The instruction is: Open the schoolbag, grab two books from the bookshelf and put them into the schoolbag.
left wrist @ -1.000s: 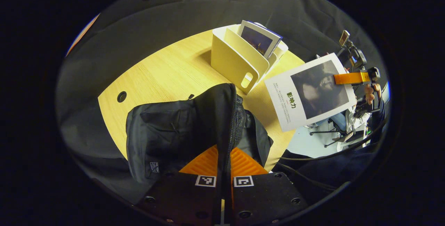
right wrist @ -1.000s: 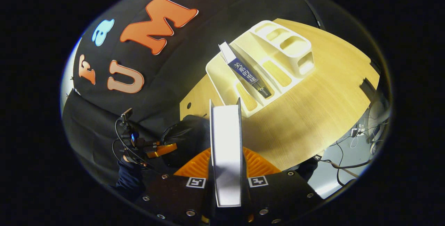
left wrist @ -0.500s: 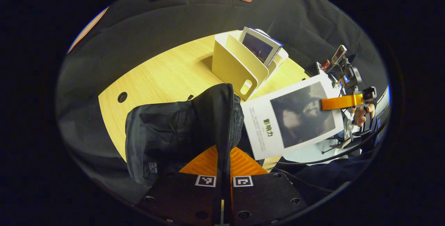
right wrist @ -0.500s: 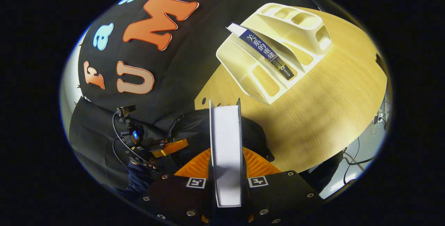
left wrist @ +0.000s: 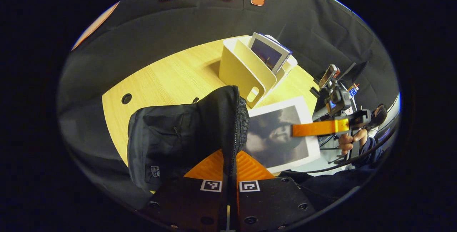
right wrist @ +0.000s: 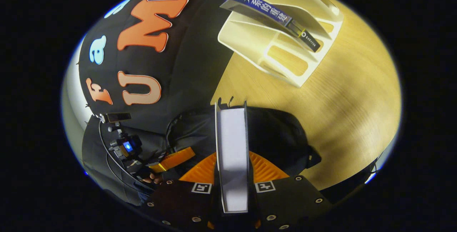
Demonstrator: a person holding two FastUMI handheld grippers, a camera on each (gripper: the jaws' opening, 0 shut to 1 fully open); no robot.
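**Right gripper view: book held edge-on above the open schoolbag mouth**

Right gripper view shows the right tongs (right wrist: 232, 175) clamped on a white-covered book (right wrist: 232, 153), both fingers pressing its covers, with the page edge facing the camera. The book's long axis runs straight ahead along the fingers. Directly beyond and below its far end lies the black schoolbag (right wrist: 278, 142), so the target sits forward of and under the tongs, not to either side.

Left gripper view shows the left tongs (left wrist: 230, 175) closed on the schoolbag's zipper edge (left wrist: 235, 125), holding that flap up and the mouth open. The same book (left wrist: 282, 135) appears there with its cover towards the camera, its near corner behind the raised flap, just beside the opening. The right tongs (left wrist: 314, 127) grip it at its far edge, with a hand (left wrist: 348, 142) behind them on the handle. Judgement: the right hand does the insertion; the left merely keeps the mouth apart. Whether the book's leading edge has entered the bag cannot be told.

A second book with a dark blue spine (right wrist: 271, 10) stands tilted in the cream bookshelf (right wrist: 285, 57), well apart from the bag, farther along the tabletop (right wrist: 350, 103).

The tabletop is pale wood, rounded at its edge, with a cable hole (left wrist: 125, 99) near the bag. Black cloth walls close the booth behind.
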